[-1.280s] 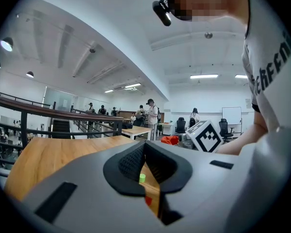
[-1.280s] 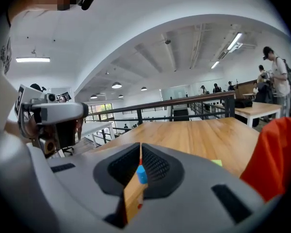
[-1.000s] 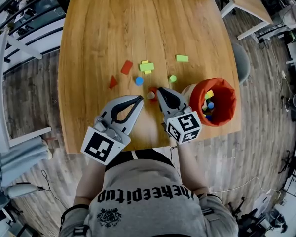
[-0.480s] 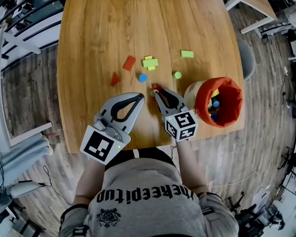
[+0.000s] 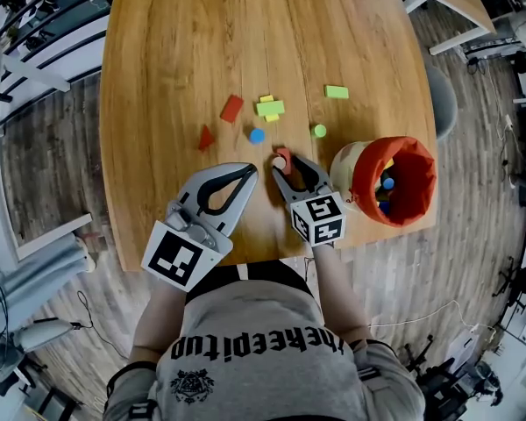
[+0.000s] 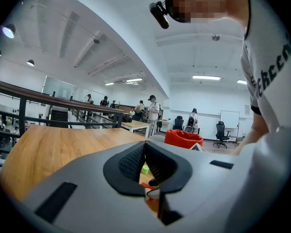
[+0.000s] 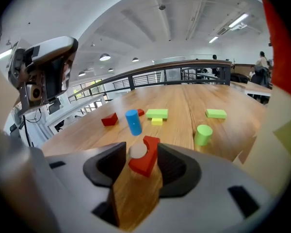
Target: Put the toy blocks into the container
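Note:
A red arch block (image 7: 146,160) with a pale cylinder (image 7: 137,151) against it lies on the wooden table (image 5: 184,51). It sits between the opening jaws of my right gripper (image 7: 140,152), with a gap to the left pad. From above, the right gripper (image 5: 286,167) brackets that red block (image 5: 283,158), left of the orange container (image 5: 417,161). The left gripper (image 5: 248,175) hovers shut and empty near the table's front. Loose ahead are a blue cylinder (image 7: 133,122), a red wedge (image 7: 109,119), green flat blocks (image 7: 157,113) (image 7: 216,113) and a green cylinder (image 7: 202,134).
The container holds several coloured blocks (image 5: 384,185) and stands near the table's right front edge. A red rectangular block (image 5: 232,108) and a yellow piece (image 5: 266,99) lie further back. The far half of the table is bare wood. Railings and desks surround the table.
The right gripper's jaws have spread from shut to wide, and the red arch block now lies between them. The left gripper has stayed where it was.

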Demonstrator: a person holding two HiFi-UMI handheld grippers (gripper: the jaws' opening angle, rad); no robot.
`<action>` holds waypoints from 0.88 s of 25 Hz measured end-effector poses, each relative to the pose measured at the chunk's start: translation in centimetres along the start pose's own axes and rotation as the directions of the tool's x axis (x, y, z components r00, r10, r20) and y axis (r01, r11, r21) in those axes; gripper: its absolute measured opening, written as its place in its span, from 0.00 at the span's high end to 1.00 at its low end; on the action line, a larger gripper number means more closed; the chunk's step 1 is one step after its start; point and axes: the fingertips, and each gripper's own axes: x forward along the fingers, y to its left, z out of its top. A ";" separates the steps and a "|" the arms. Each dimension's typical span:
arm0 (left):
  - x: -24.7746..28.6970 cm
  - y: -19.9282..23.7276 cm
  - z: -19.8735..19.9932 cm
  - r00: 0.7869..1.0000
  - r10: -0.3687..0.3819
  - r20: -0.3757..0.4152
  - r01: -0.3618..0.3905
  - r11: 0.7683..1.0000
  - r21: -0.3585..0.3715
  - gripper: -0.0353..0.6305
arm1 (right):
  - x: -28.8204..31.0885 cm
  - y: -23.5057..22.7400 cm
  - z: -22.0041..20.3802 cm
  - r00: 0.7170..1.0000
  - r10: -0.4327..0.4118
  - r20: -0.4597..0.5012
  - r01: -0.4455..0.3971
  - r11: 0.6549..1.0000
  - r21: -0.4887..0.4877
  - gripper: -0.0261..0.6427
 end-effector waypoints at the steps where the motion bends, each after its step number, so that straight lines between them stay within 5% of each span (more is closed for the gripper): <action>1: 0.0 0.0 0.0 1.000 0.000 0.000 0.000 1.000 0.000 0.93 | 0.1 0.0 -0.3 1.000 0.000 -0.009 0.000 1.000 0.000 0.67; 10: -0.3 0.9 -0.2 1.000 0.011 -0.003 -0.011 1.000 -0.010 0.93 | 1.2 -0.2 -2.2 0.997 -0.021 -0.080 0.020 1.000 -0.014 0.67; 22: -0.4 0.7 -0.1 1.000 0.005 0.002 -0.005 1.000 -0.003 0.93 | 0.3 0.0 -0.7 0.999 -0.030 -0.023 0.030 1.000 0.001 0.71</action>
